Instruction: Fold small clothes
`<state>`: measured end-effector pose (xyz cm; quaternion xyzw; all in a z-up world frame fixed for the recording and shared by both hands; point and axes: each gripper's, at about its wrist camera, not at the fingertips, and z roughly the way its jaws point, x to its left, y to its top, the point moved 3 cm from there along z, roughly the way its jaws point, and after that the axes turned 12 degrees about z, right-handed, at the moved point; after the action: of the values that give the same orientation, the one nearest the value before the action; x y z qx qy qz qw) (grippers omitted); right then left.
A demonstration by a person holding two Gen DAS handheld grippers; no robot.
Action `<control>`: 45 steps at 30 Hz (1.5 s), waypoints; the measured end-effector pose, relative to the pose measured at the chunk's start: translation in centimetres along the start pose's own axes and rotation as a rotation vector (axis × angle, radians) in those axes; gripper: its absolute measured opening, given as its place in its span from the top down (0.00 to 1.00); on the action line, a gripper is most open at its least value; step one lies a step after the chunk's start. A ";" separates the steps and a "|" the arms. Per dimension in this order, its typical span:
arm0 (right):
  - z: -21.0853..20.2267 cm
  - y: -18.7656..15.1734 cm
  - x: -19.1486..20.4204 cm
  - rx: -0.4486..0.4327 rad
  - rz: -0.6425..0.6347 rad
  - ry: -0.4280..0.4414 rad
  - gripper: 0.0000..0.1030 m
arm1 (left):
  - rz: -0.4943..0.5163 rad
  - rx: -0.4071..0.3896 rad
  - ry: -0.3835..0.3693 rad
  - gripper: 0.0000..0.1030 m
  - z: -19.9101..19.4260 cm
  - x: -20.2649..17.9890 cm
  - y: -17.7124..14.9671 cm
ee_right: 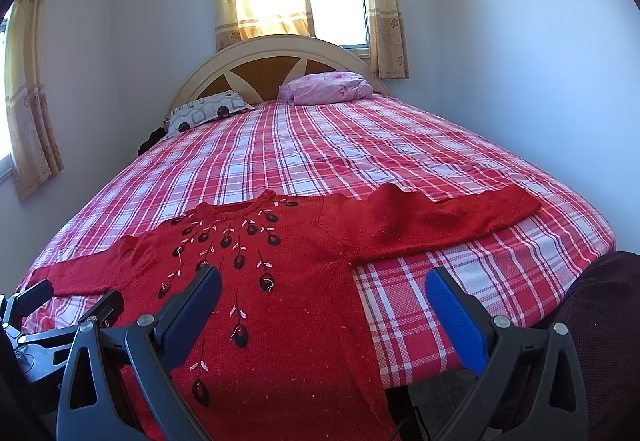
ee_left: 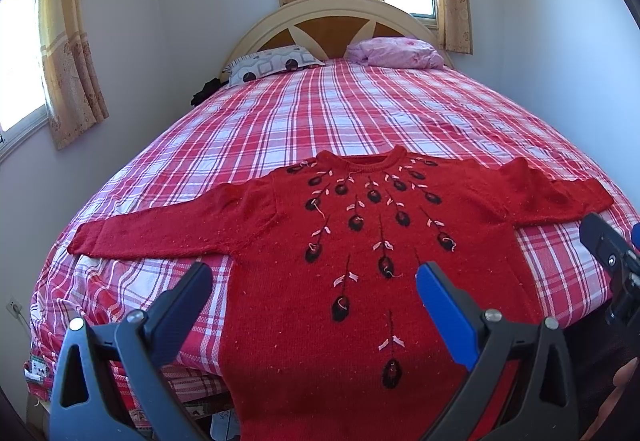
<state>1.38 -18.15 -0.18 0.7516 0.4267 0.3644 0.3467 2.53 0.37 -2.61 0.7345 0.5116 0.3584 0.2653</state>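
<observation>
A red knitted sweater (ee_left: 360, 241) with black and pink flower embroidery lies face up on the bed, both sleeves spread out sideways, its hem hanging over the foot edge. My left gripper (ee_left: 314, 283) is open above the sweater's lower body, holding nothing. In the right wrist view the same sweater (ee_right: 304, 281) lies left of centre, and my right gripper (ee_right: 322, 287) is open over its right side seam and the plaid sheet. Each gripper shows at the edge of the other's view: the right gripper (ee_left: 612, 261) and the left gripper (ee_right: 68, 301).
The bed carries a red and white plaid sheet (ee_left: 320, 113). A patterned pillow (ee_left: 272, 63) and a pink bundle (ee_left: 396, 51) lie by the cream headboard (ee_left: 332, 11). Curtained windows stand behind and to the left. A dark-clothed part of the person (ee_right: 604, 321) is at right.
</observation>
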 end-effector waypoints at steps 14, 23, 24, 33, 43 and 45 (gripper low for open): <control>0.4 -0.4 0.3 0.010 -0.015 -0.007 0.01 | -0.014 0.012 -0.010 0.00 0.2 0.1 -0.3; 0.4 -0.5 0.4 0.014 -0.017 -0.007 0.01 | -0.014 0.013 -0.011 0.00 0.2 0.2 -0.3; 0.5 -0.6 0.4 0.014 -0.017 -0.007 0.01 | -0.015 0.013 -0.012 0.00 0.2 0.1 -0.3; 0.5 -0.7 0.5 0.015 -0.019 -0.008 0.01 | -0.017 0.014 -0.012 0.00 0.3 0.0 -0.4; 0.9 -1.0 0.7 0.024 -0.025 -0.011 0.01 | -0.021 0.022 -0.013 0.00 0.8 -0.1 -0.7; 1.0 -1.2 0.7 0.026 -0.030 -0.012 0.01 | -0.023 0.027 -0.015 0.00 1.0 0.0 -0.7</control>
<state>2.04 -17.29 -1.47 0.7517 0.4405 0.3490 0.3450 2.97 0.62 -3.77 0.7346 0.5227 0.3431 0.2633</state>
